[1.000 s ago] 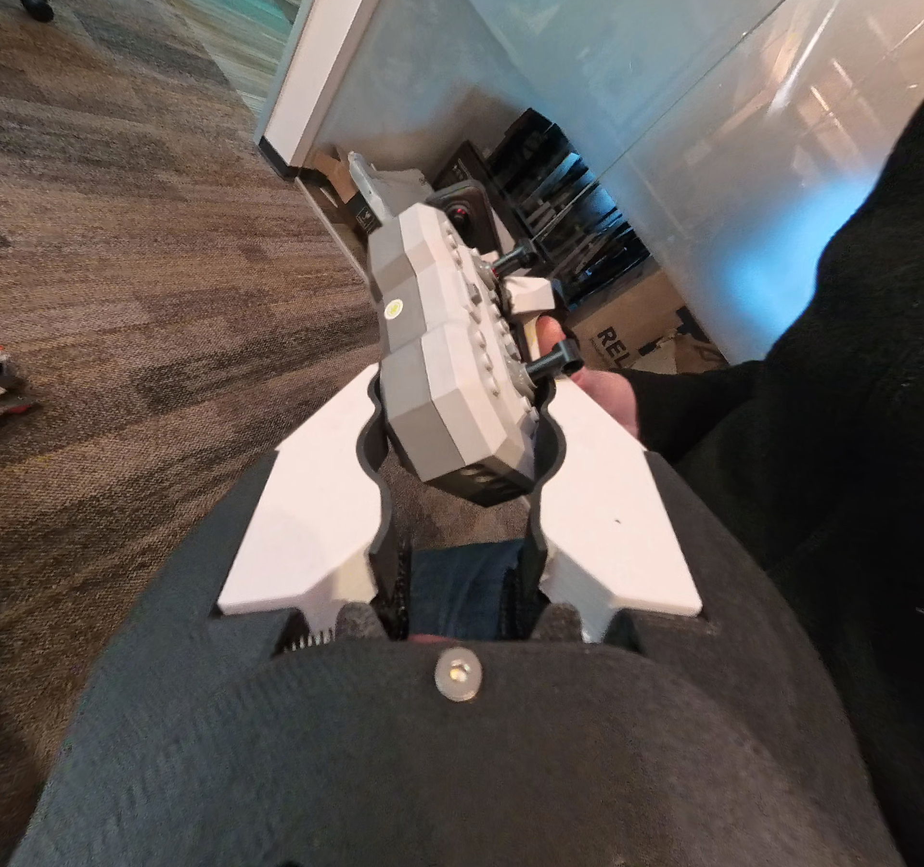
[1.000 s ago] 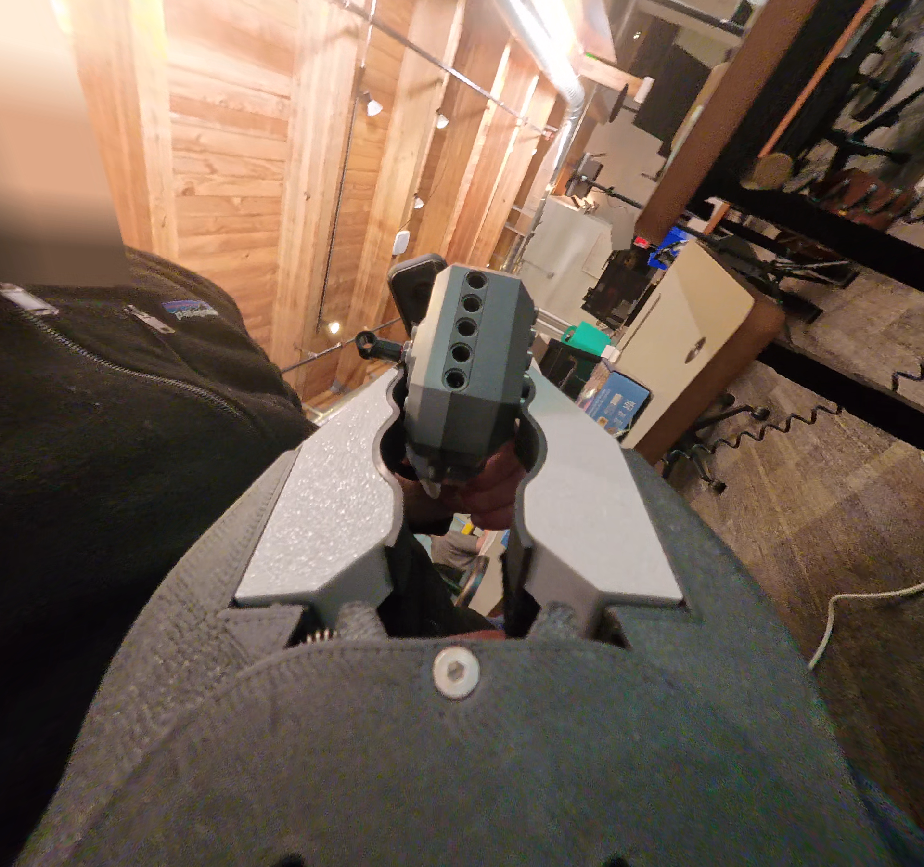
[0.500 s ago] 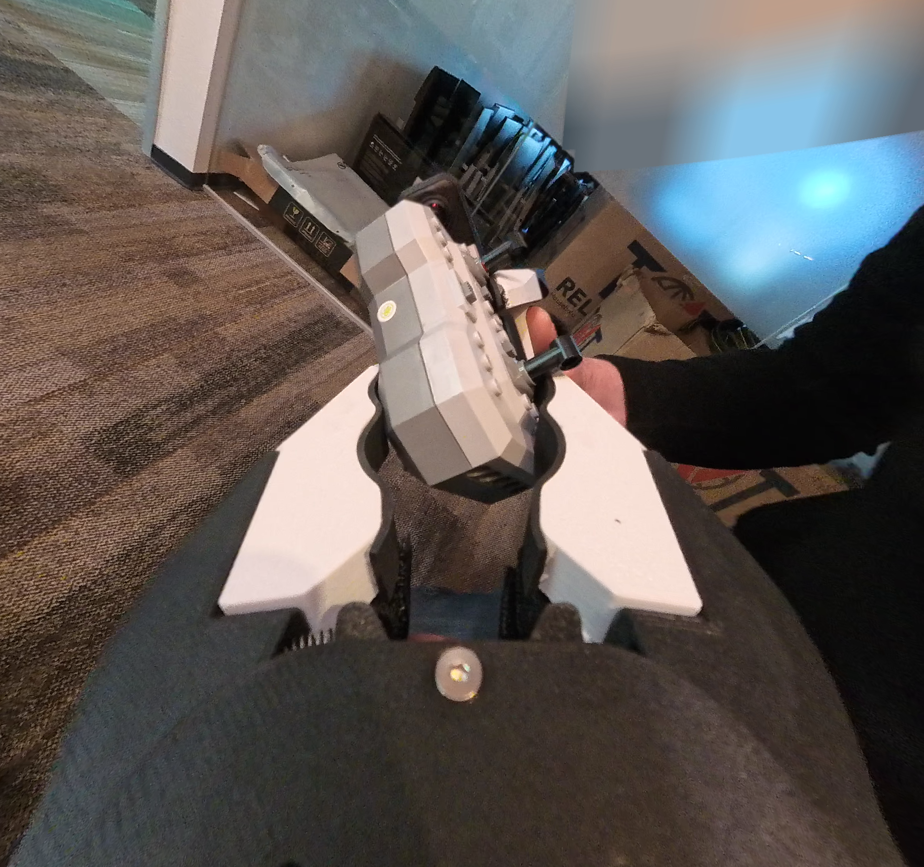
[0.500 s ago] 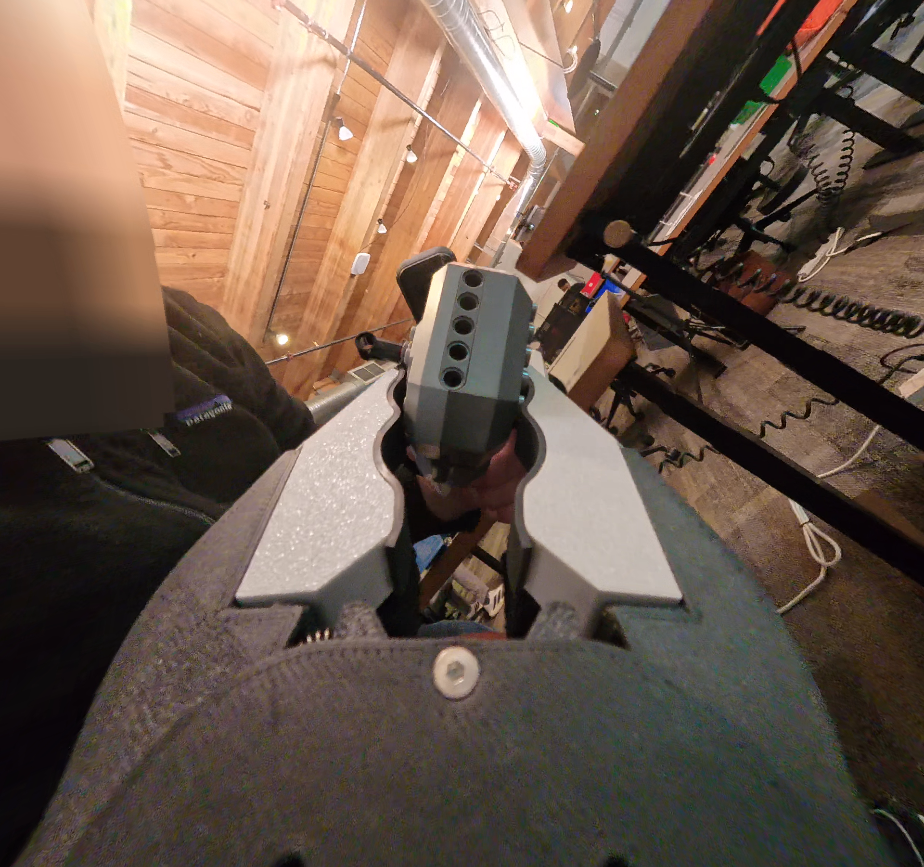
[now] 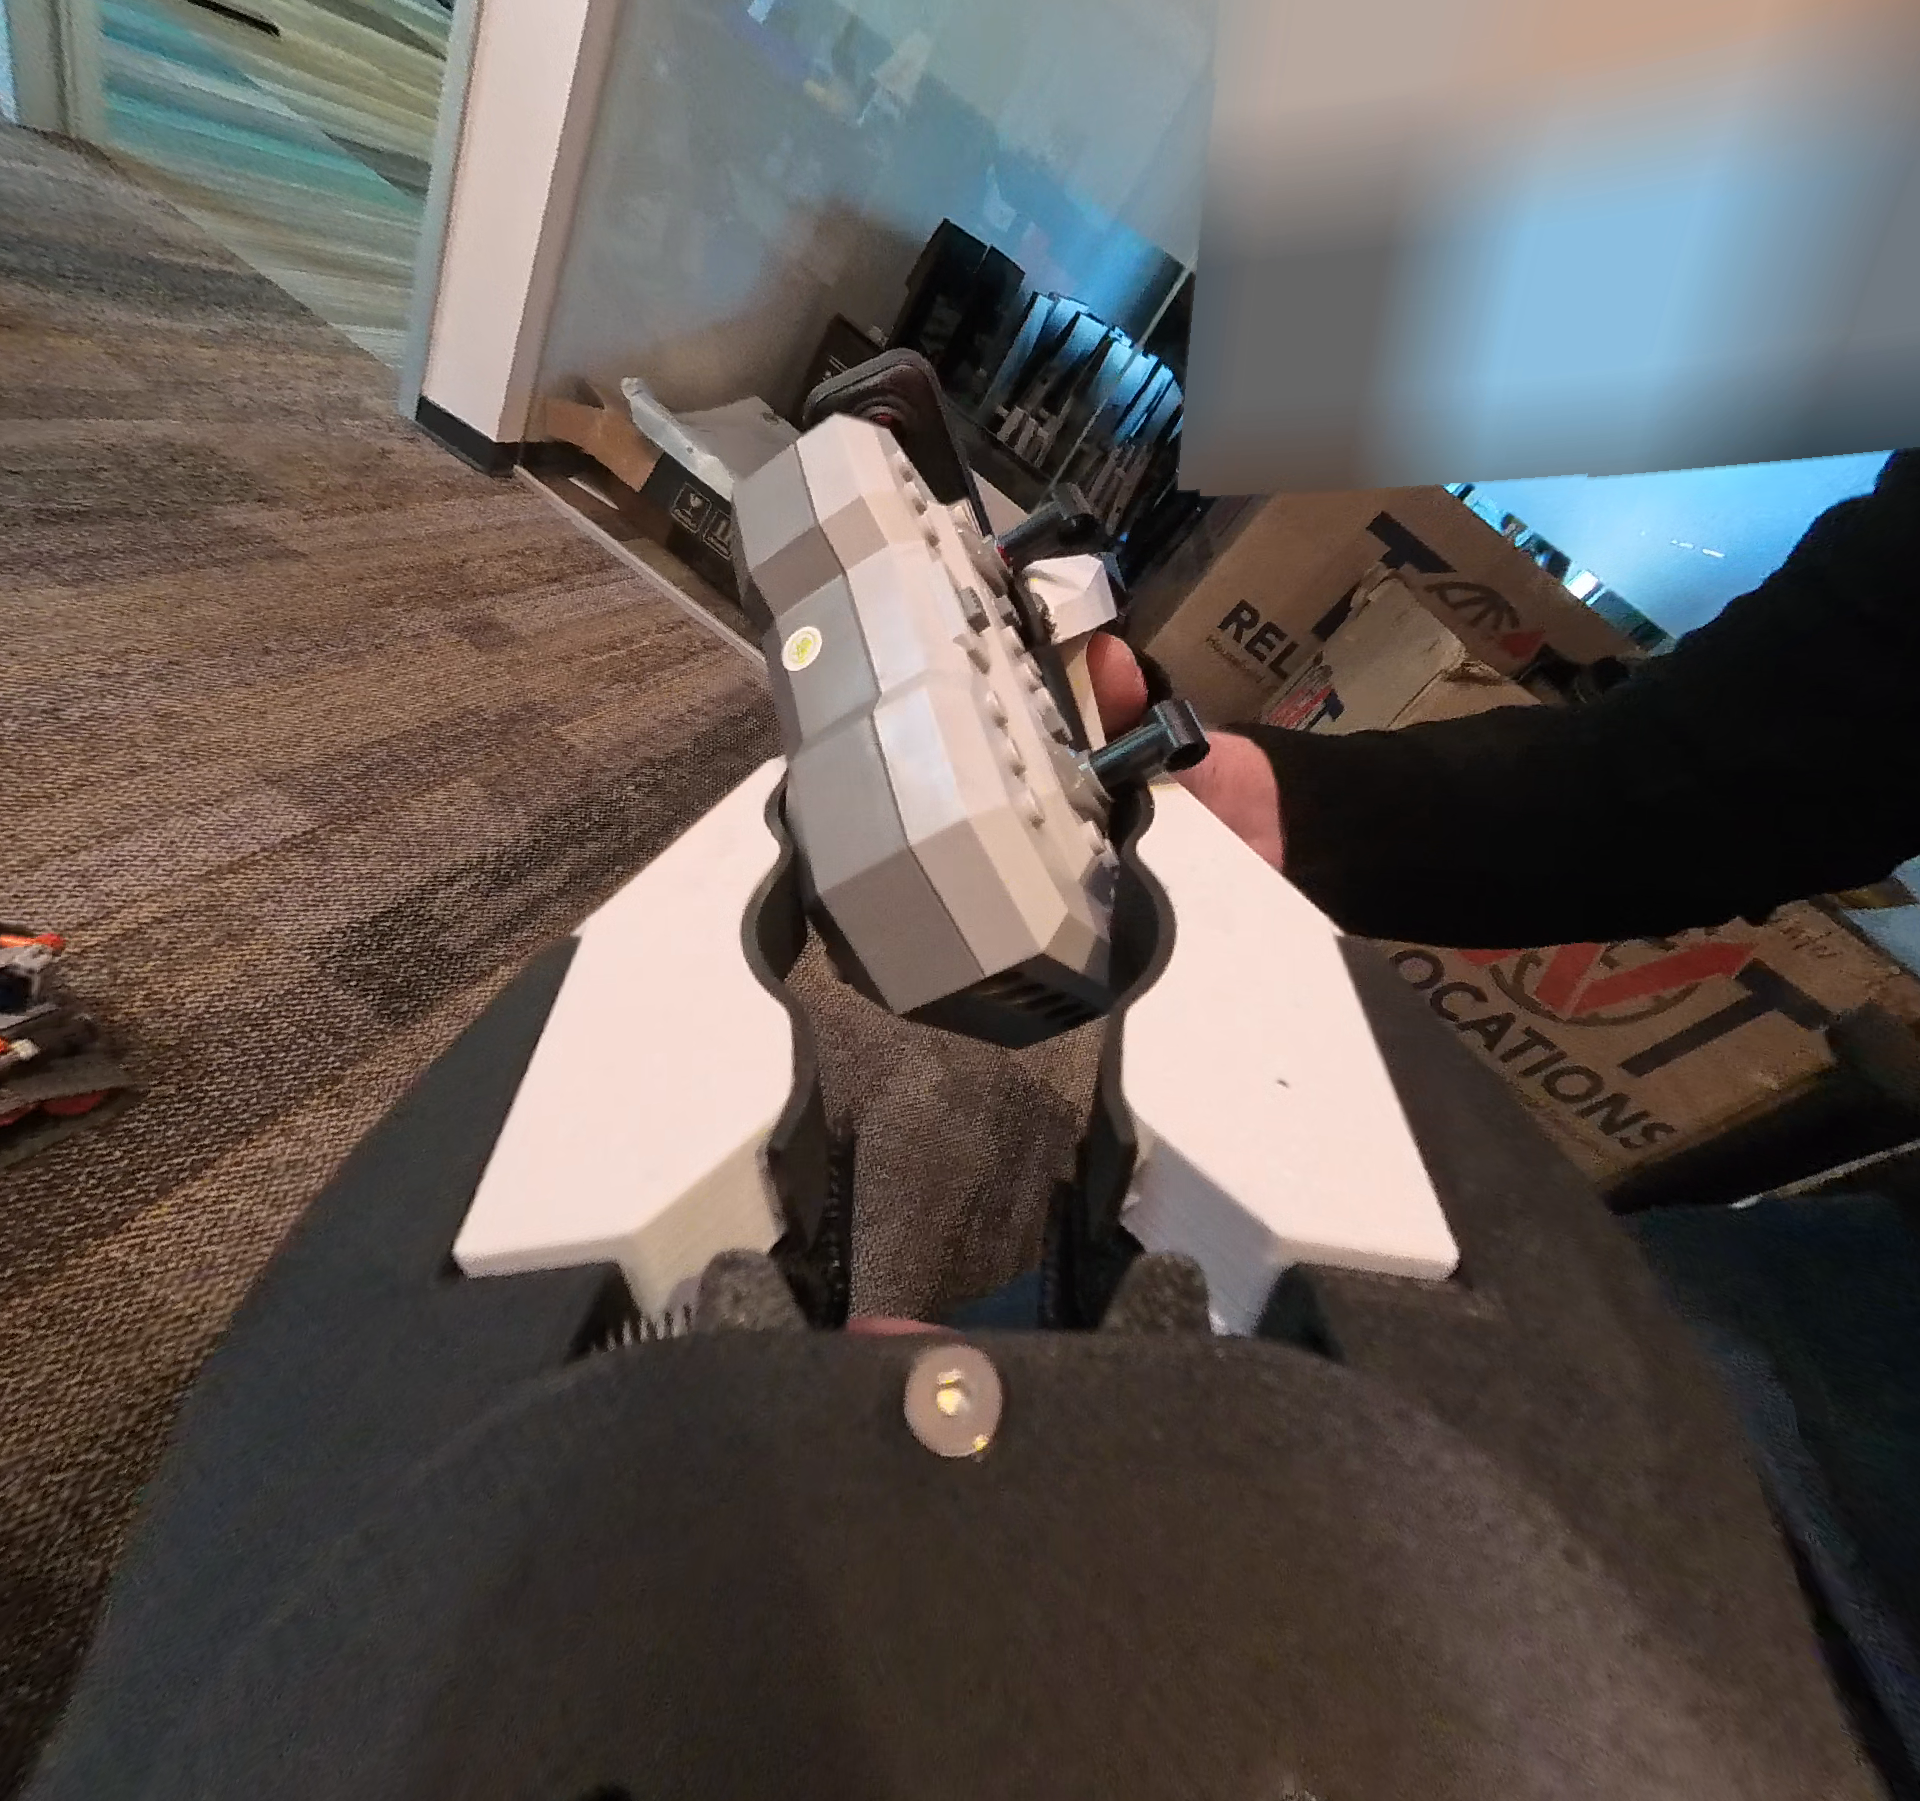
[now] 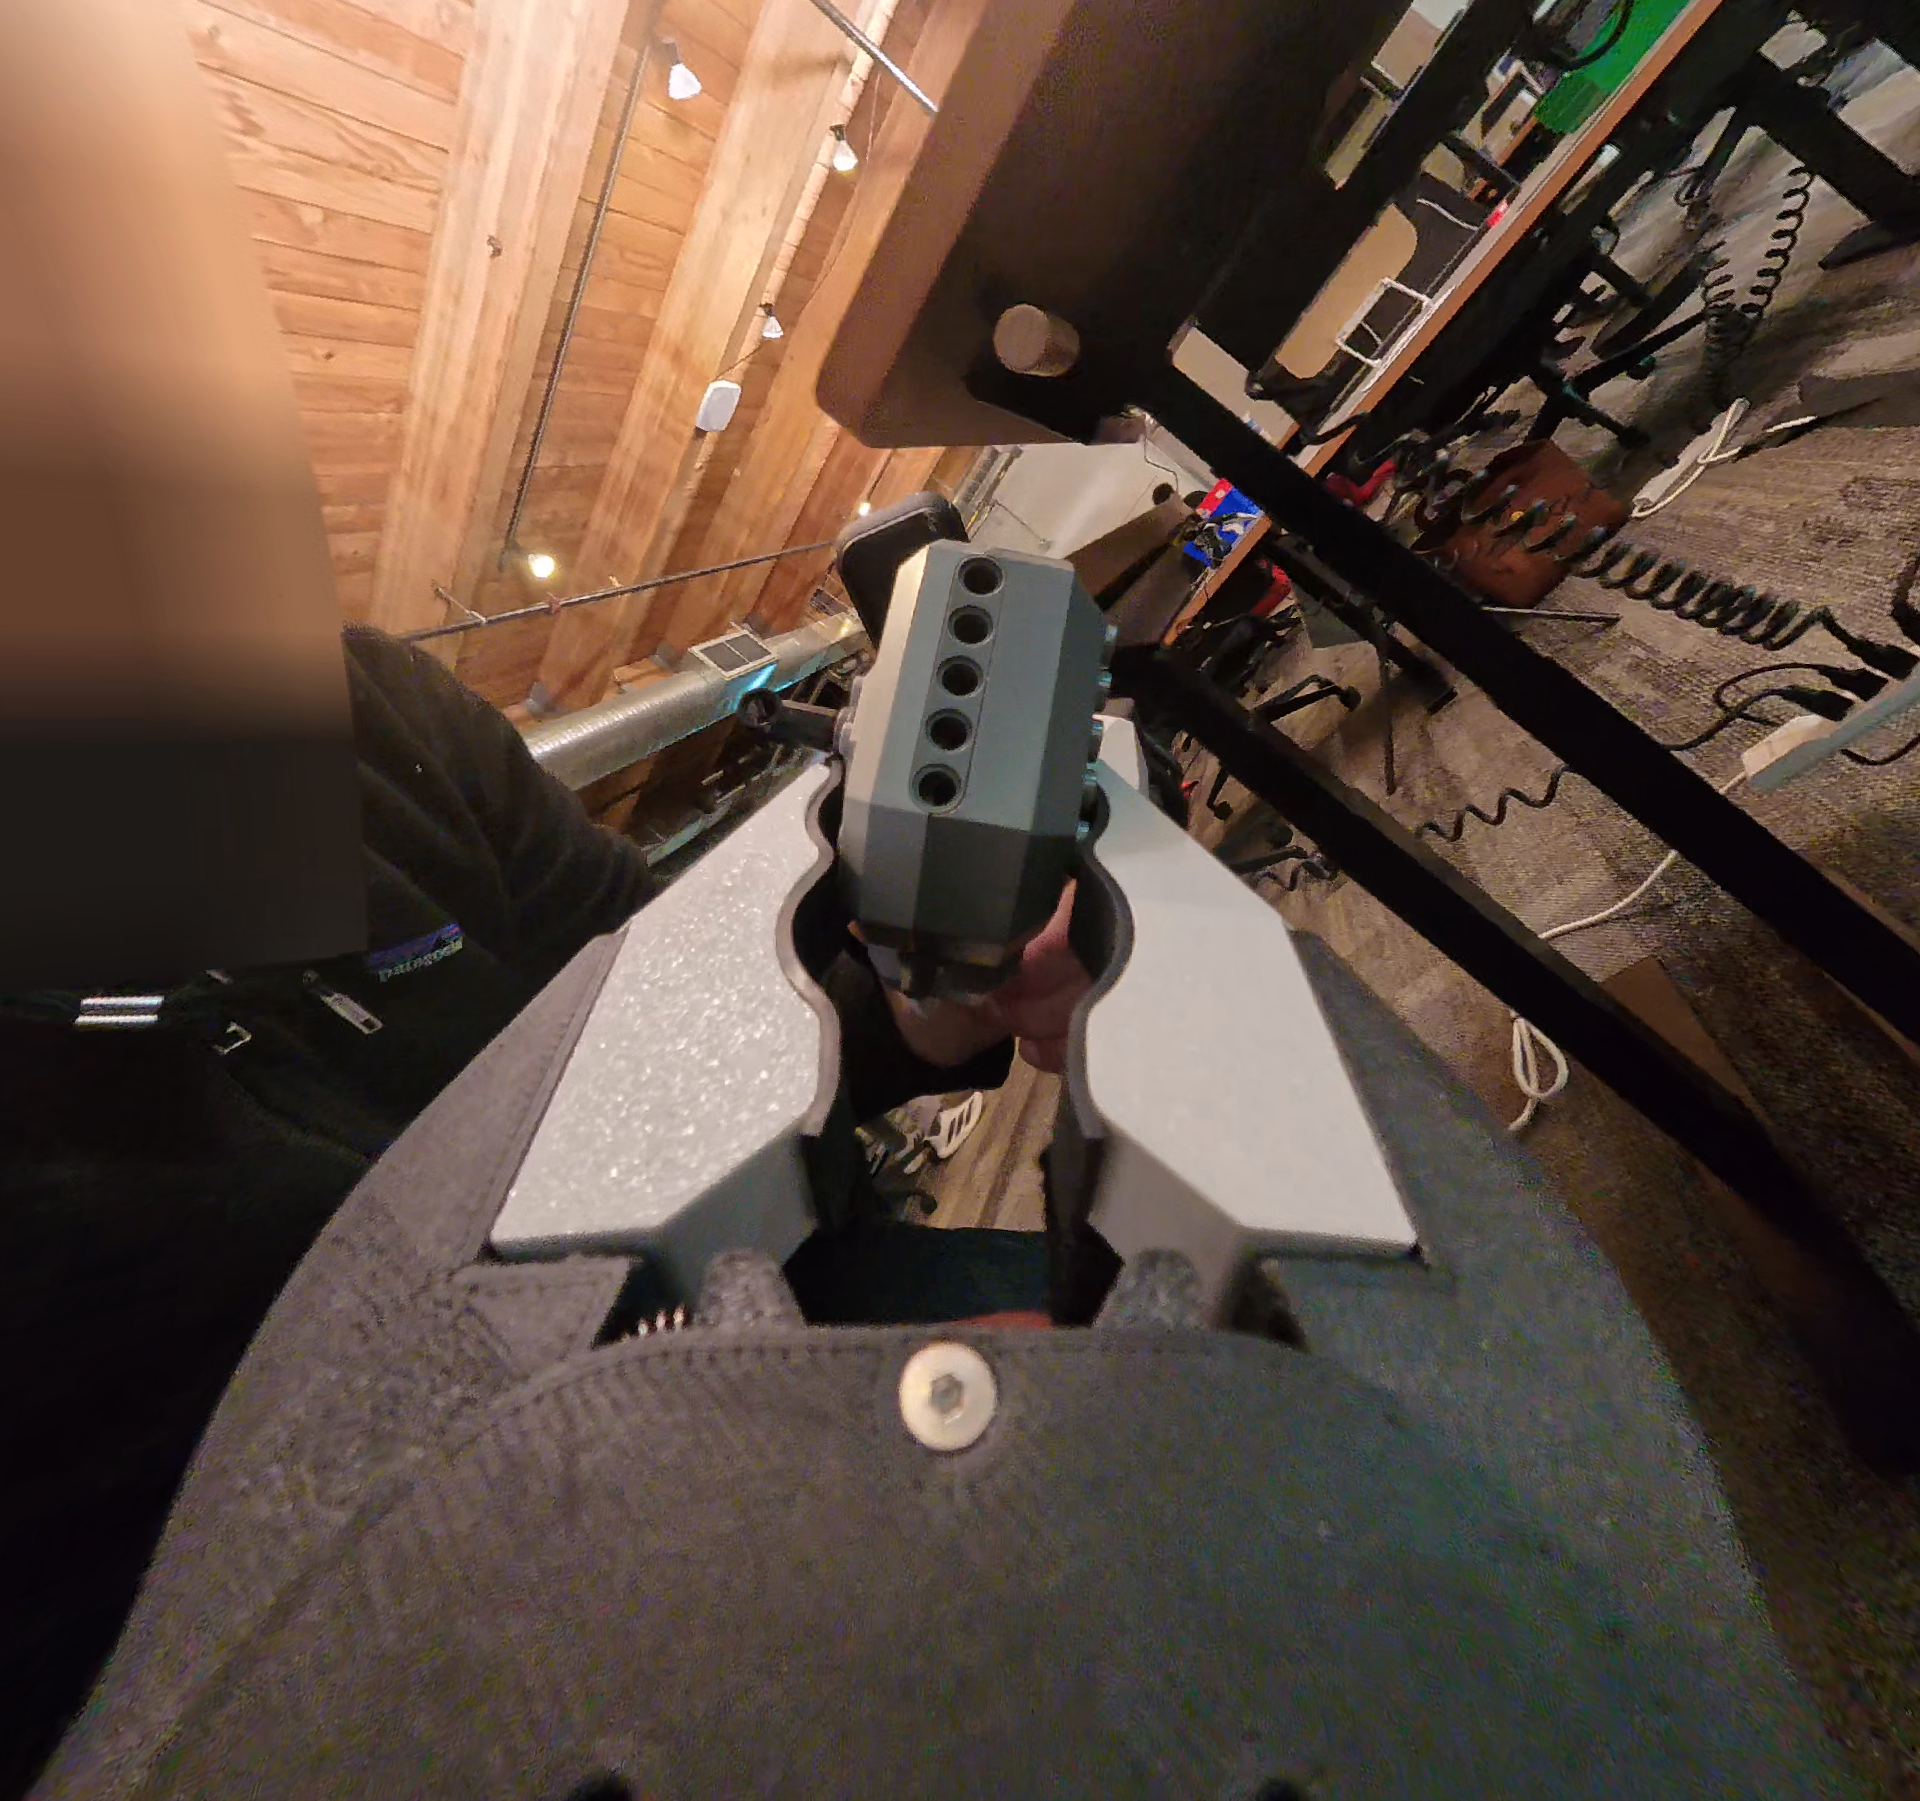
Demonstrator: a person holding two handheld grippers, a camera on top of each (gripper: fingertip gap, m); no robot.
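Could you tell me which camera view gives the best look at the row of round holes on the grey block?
The right wrist view: the grey block, clamped in the right gripper, turns its five-hole face straight to the camera. In the left wrist view, the left gripper holds the block showing its studded side and a small round sticker; no holes show.

The near end of the grey block assembly point(image 5: 914, 795) sits between the white fingers point(image 5: 644, 1055) of the left claw point(image 5: 956, 878); the contact faces are hidden. In the right wrist view, the lower end of the same assembly point(image 6: 966, 743) is hidden between the fingers of the right claw point(image 6: 956, 878). A hand point(image 5: 1226, 775) behind the assembly is mostly covered by it. The small toy-like object point(image 5: 42, 1034) on the carpet at far left is cut off by the picture's edge. The cardboard boxes point(image 5: 1621, 1024) at right are partly covered by a black sleeve point(image 5: 1621, 743).
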